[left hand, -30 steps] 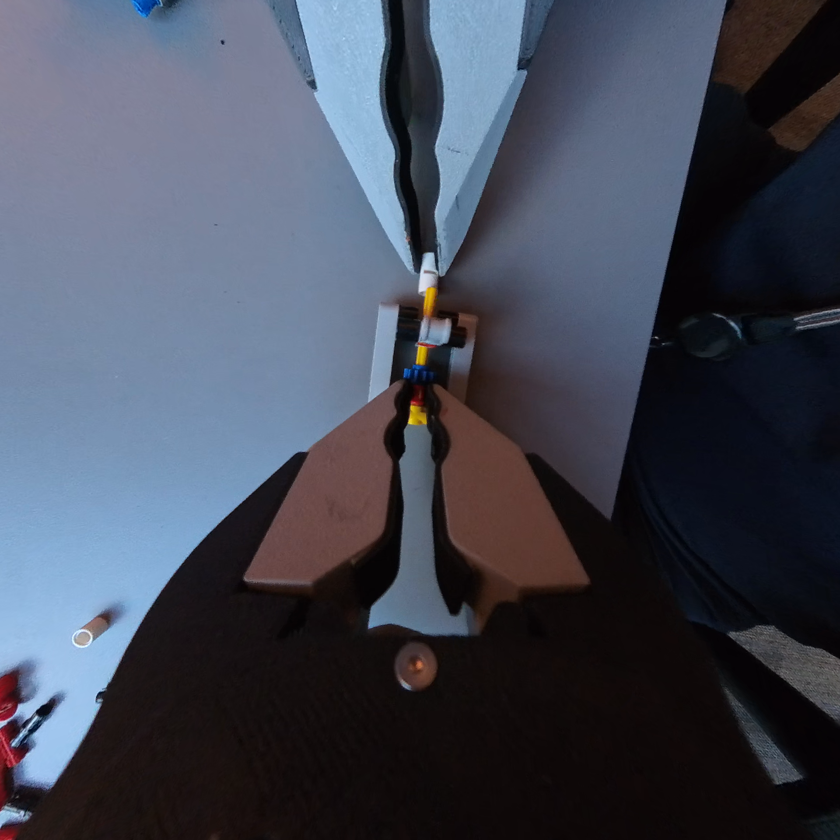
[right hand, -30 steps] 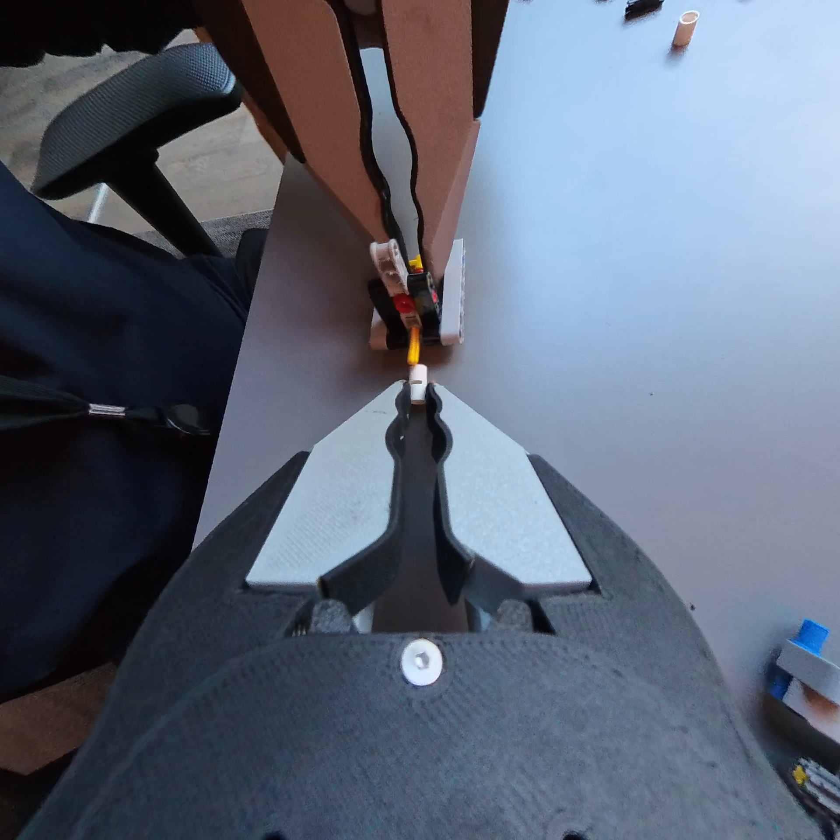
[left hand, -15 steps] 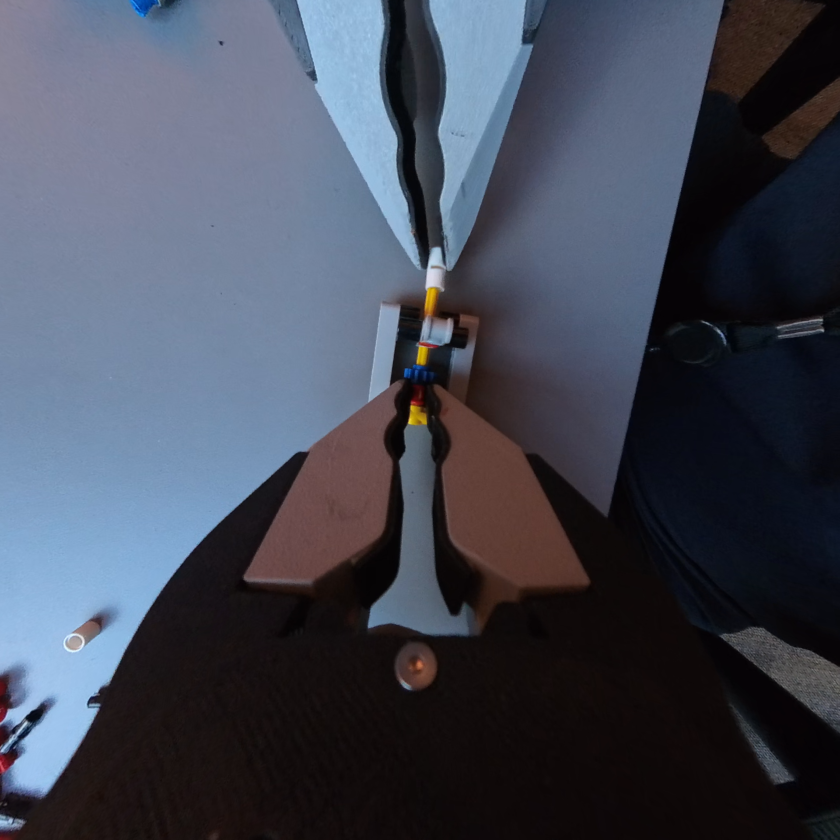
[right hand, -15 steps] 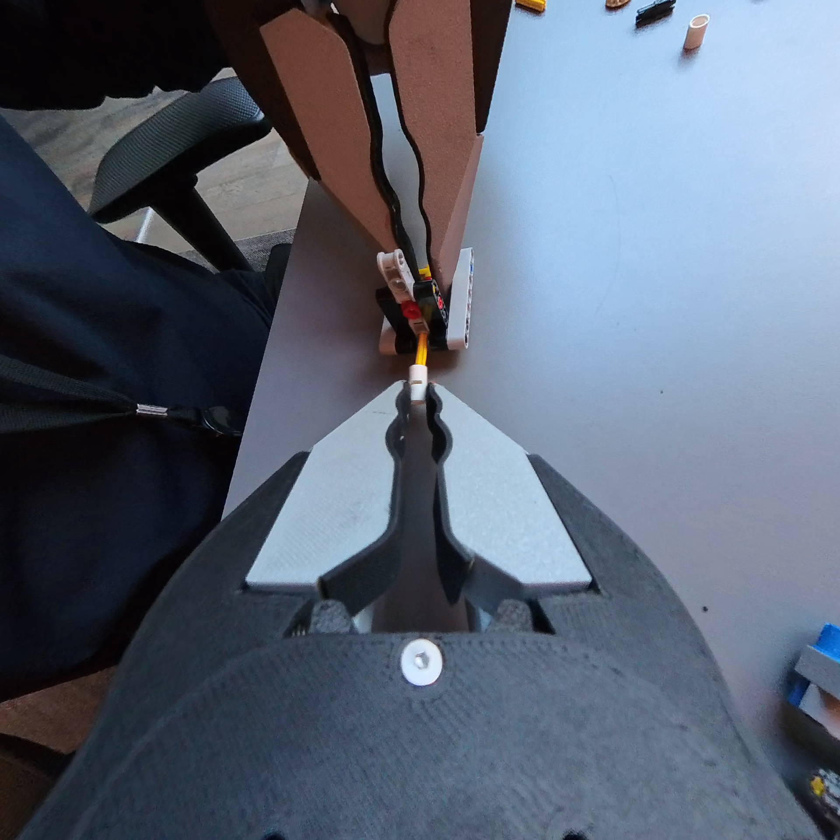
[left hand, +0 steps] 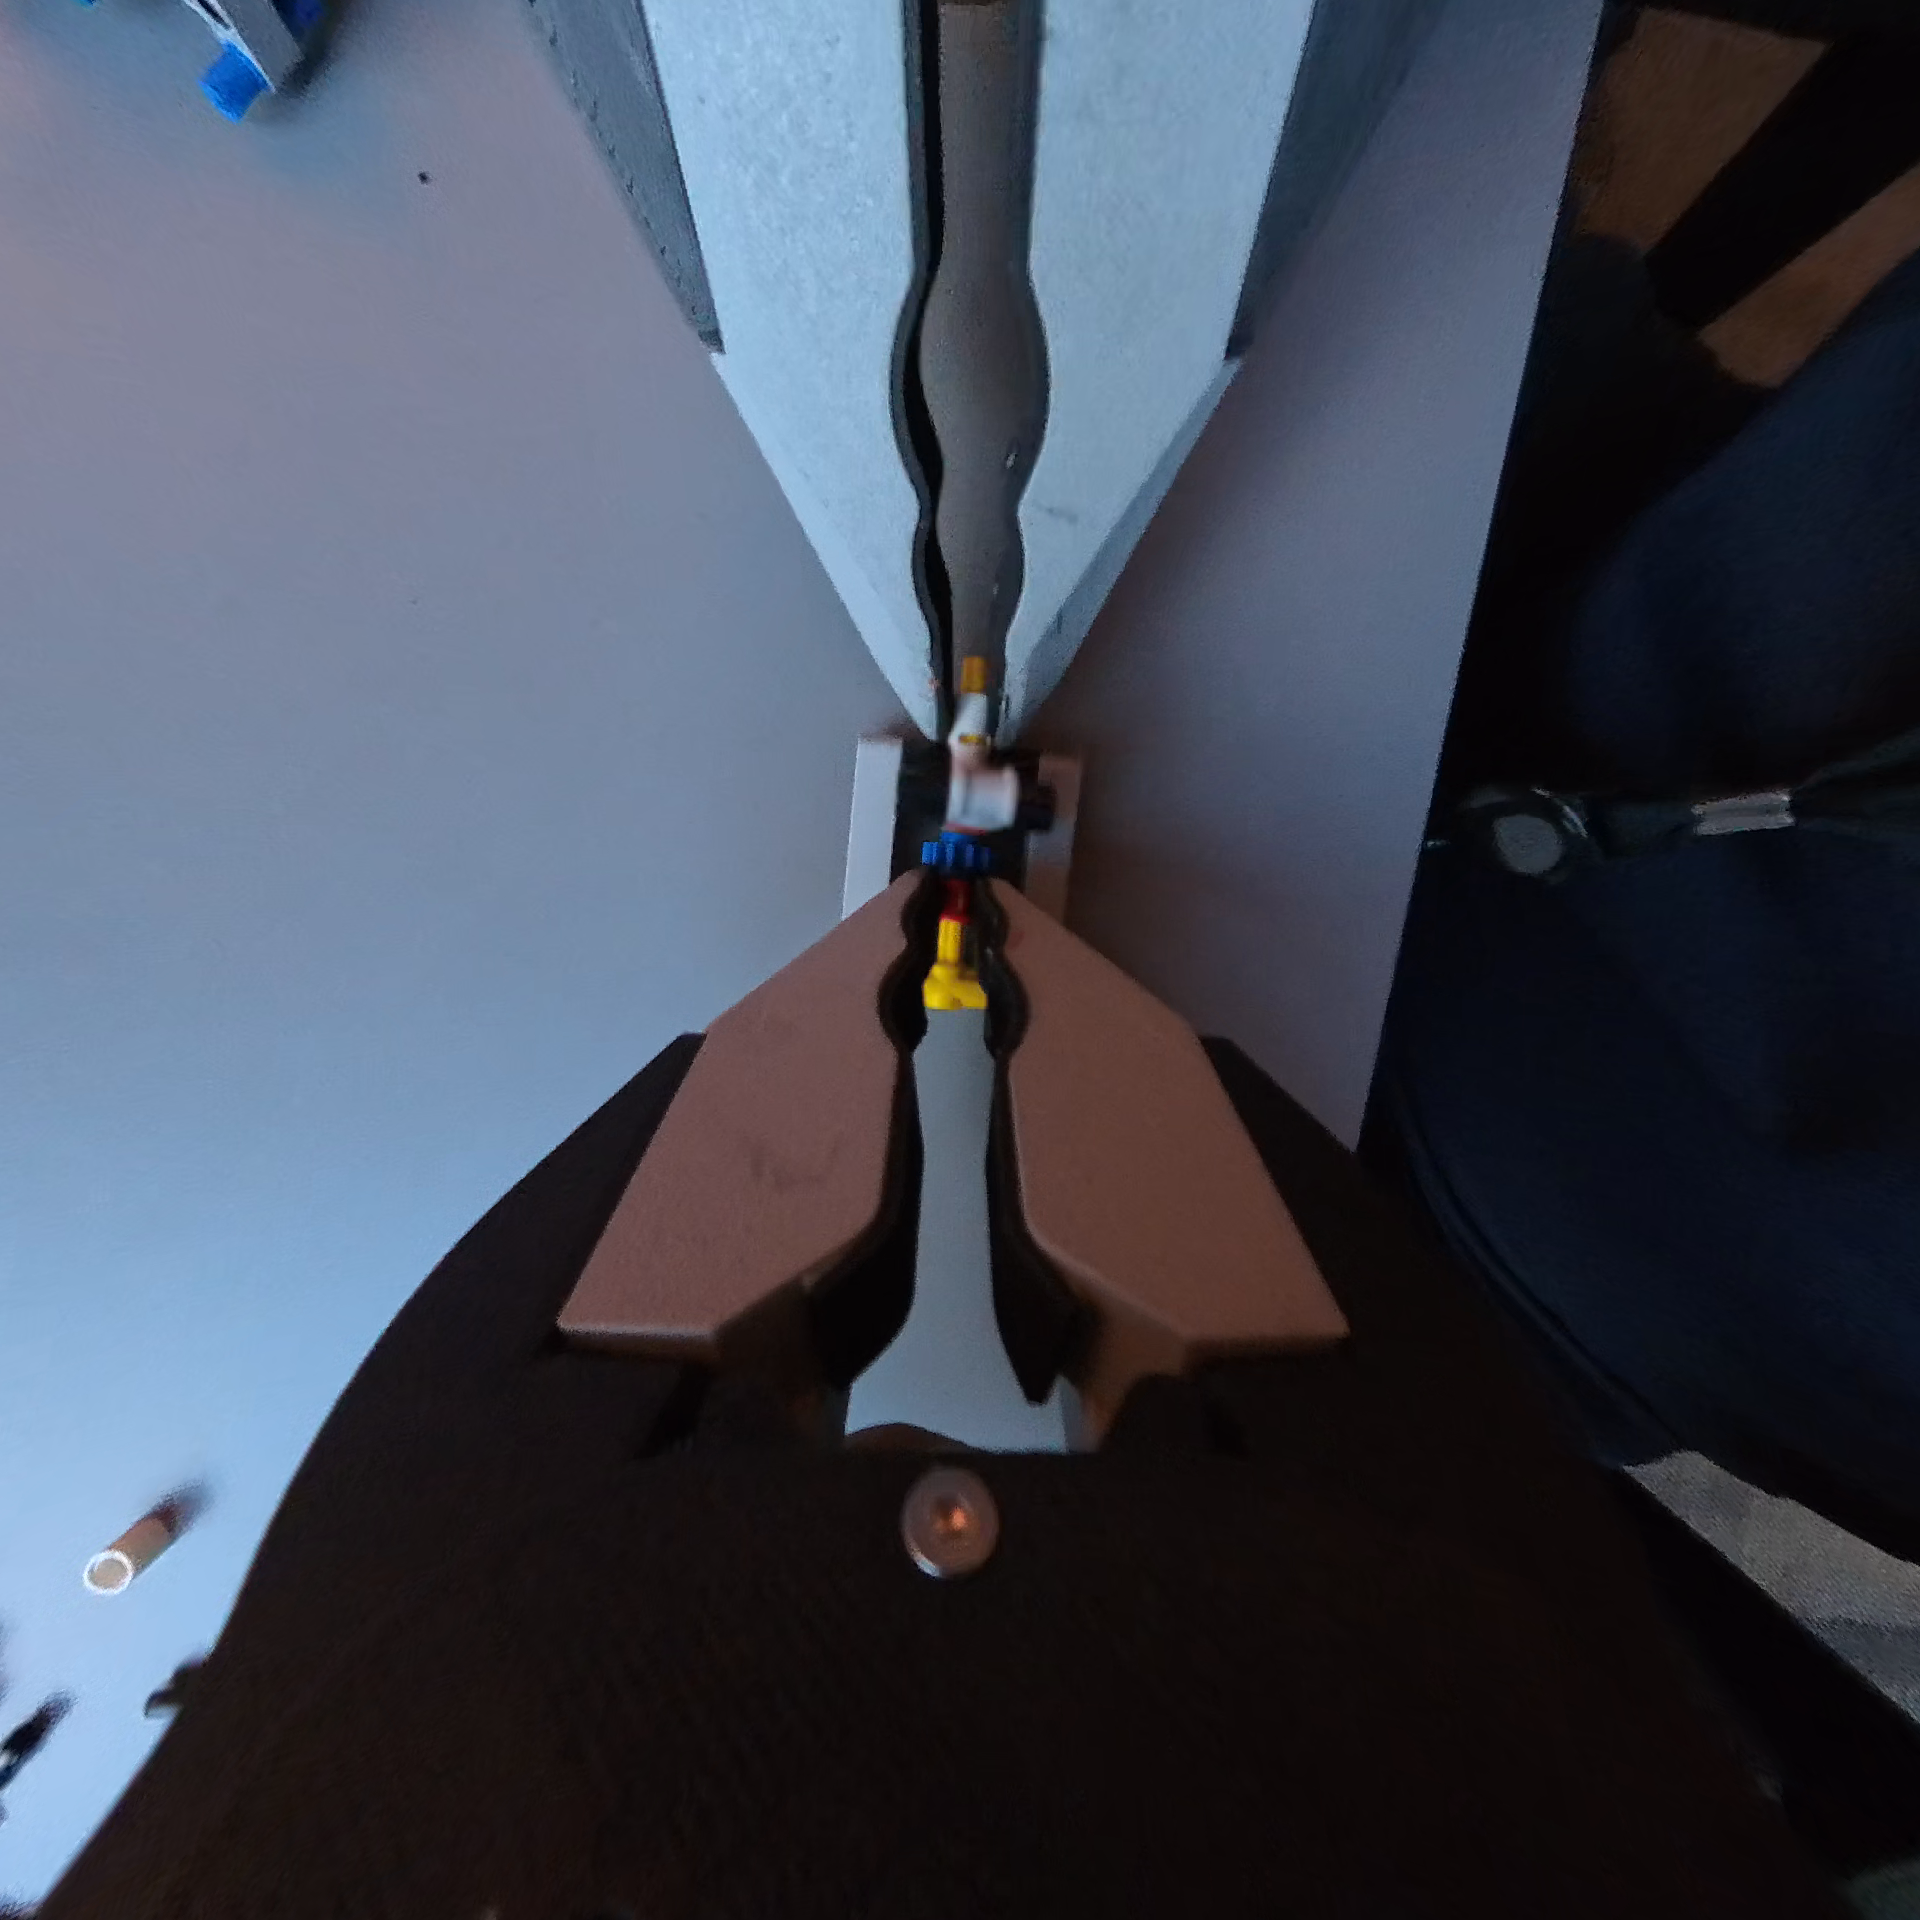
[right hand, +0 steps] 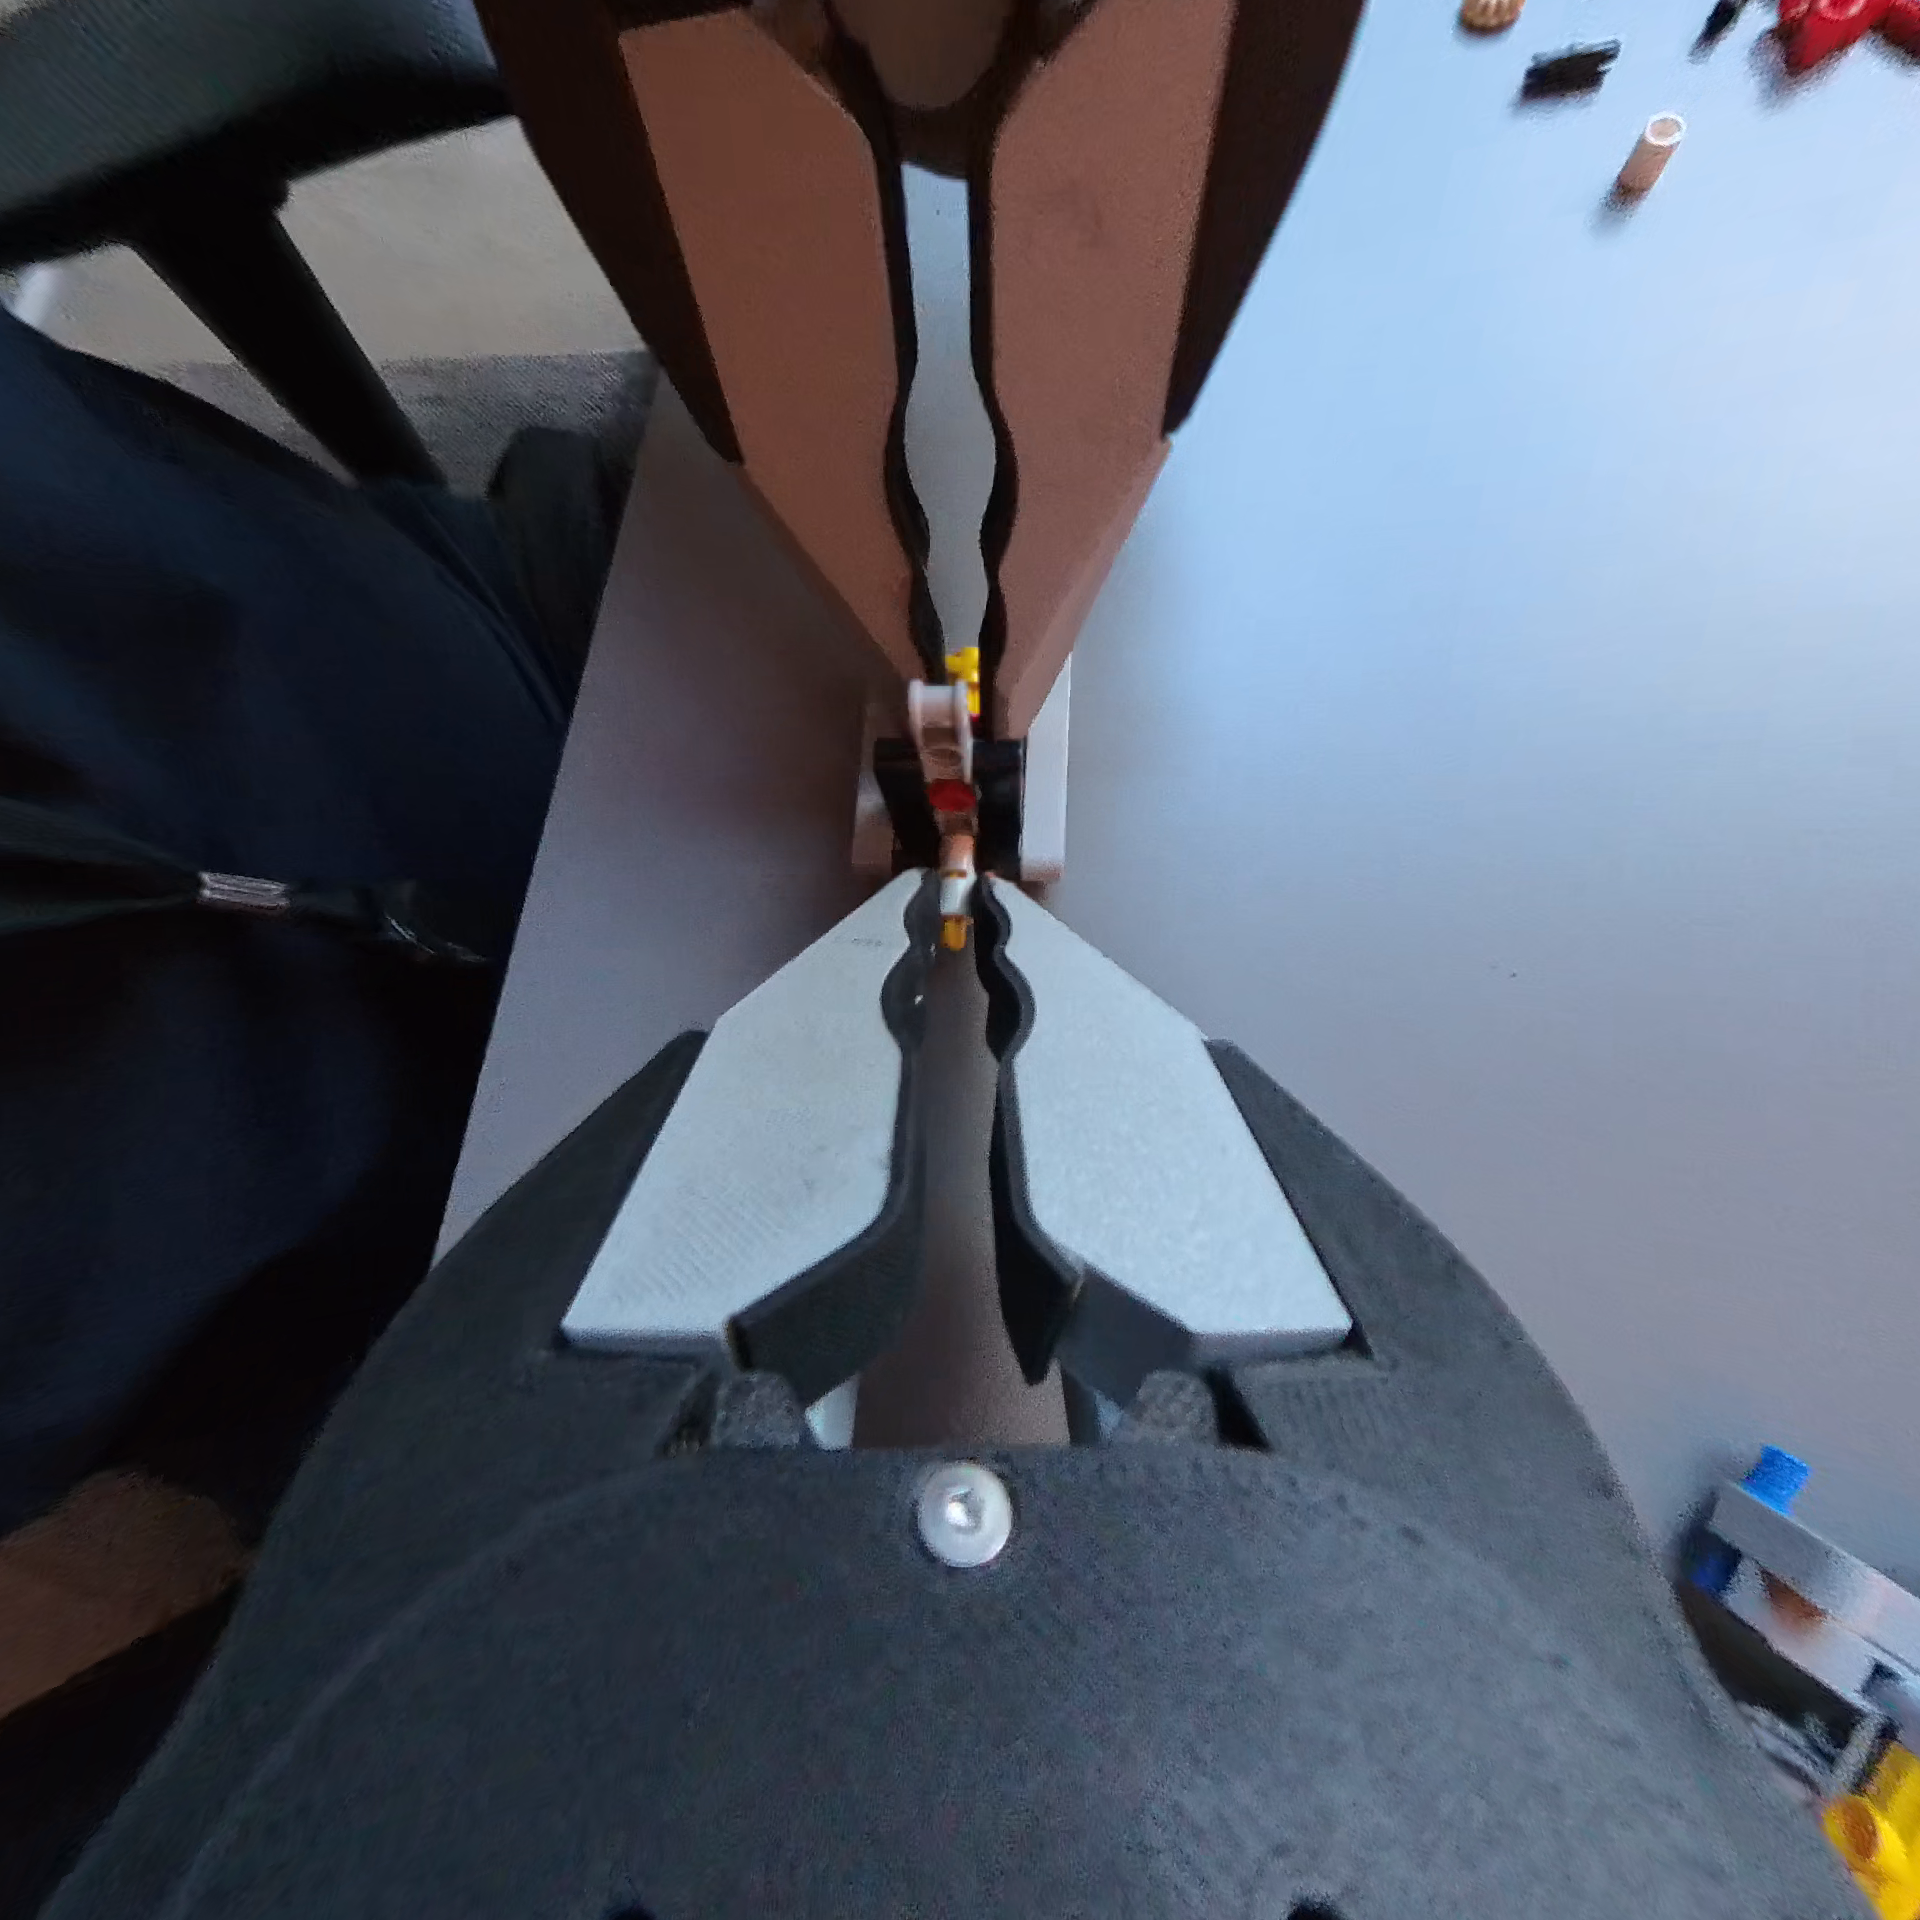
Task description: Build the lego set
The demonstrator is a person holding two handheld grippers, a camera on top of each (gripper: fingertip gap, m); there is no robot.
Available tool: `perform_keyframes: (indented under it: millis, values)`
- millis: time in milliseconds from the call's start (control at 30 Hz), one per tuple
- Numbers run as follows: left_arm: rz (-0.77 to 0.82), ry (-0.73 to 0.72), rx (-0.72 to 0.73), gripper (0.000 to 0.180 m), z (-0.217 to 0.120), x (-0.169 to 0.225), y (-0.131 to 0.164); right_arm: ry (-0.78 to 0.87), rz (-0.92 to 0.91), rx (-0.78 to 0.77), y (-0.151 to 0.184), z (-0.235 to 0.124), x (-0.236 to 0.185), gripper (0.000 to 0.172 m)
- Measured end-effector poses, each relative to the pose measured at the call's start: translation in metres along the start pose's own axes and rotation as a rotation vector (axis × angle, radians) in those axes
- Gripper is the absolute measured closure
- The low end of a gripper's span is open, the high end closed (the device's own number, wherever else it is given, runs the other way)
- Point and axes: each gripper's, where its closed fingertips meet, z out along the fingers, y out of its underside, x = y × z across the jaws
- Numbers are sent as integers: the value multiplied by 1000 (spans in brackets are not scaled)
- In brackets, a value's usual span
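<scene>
Brown-fingered left gripper [left hand: 958, 940] level over the grey table [left hand: 416, 727], clenched on the yellow end [left hand: 954, 971] of a small brick assembly [left hand: 971, 821] near the table's edge. Opposite, tip to tip, grey-fingered right gripper [right hand: 956, 904] pinching a white sleeve [right hand: 953, 891] on the assembly's yellow axle [right hand: 954, 933]. Tan tube [left hand: 130, 1555] well apart.

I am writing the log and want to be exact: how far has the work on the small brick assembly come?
Done: blue gear and red bush sit in line inside the white frame.
In hand: the left gripper jaws grip the yellow end piece; the right gripper jaws grip the white sleeve, with the axle tip poking through.
Left: probably seating the sleeve. A tan tube lies loose.
</scene>
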Motion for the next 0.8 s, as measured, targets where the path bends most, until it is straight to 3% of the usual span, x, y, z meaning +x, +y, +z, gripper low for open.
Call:
perform_keyframes:
  millis: [333,467,667,800]
  values:
    - [-19,-11,18,177,0,-3,-1,-74,110,75,-1,-5,4,168]
    - [-24,-18,18,177,-2,-5,1,-91,116,117,-2,-19,6,157]
    - [-27,-18,28,177,-2,-5,1,-97,104,107,1,-18,5,160]
    - [-28,-18,32,177,-2,-5,1,-67,75,80,2,-10,5,172]
